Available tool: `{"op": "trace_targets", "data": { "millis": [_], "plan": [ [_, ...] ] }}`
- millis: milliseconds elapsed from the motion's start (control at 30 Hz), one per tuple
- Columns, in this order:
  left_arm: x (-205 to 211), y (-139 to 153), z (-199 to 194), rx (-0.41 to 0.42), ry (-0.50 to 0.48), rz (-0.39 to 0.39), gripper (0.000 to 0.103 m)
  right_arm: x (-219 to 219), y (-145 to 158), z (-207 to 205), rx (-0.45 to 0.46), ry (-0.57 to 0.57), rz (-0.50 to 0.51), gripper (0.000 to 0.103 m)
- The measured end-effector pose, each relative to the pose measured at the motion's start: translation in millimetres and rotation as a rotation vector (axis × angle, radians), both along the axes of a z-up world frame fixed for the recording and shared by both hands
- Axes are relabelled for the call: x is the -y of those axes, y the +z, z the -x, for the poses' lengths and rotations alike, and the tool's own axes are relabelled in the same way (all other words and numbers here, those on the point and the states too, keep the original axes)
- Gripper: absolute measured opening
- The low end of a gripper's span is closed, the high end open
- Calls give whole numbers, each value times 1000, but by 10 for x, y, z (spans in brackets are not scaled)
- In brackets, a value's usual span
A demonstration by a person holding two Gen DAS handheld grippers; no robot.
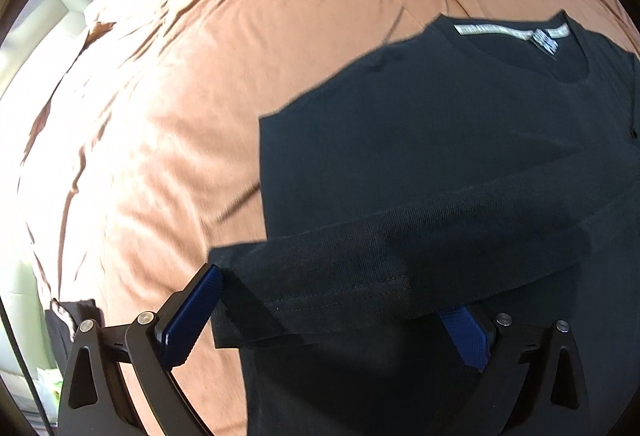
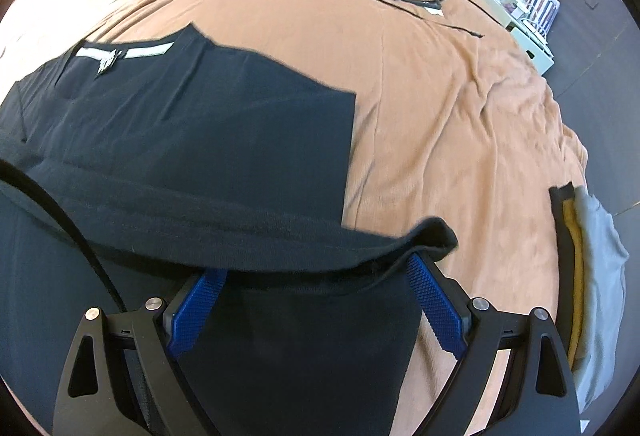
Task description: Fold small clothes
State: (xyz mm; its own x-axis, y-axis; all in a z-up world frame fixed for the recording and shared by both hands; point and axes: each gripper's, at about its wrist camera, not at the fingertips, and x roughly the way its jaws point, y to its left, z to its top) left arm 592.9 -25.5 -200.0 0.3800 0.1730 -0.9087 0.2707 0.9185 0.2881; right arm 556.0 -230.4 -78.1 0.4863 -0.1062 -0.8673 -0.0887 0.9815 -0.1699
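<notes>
black shirt (image 1: 420, 139) on orange bedspread (image 1: 180, 95) (hem draped over claws), claws spread

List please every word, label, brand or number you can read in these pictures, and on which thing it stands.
No text can be read.
Neck label inside the collar of the black T-shirt: print too blurred to read.
Pale neck tape beside it: no legible marks.

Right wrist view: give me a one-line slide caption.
Open right tongs under the folded-over hem of a black cotton T-shirt on a rust-brown bedspread.
</notes>
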Motion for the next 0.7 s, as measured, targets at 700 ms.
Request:
{"op": "trace_targets", "data": {
  "millis": [700],
  "plan": [
    [-554,752,-469,164,141,136,99,504,463,12,120,-57,-219,91]
  ]
}}
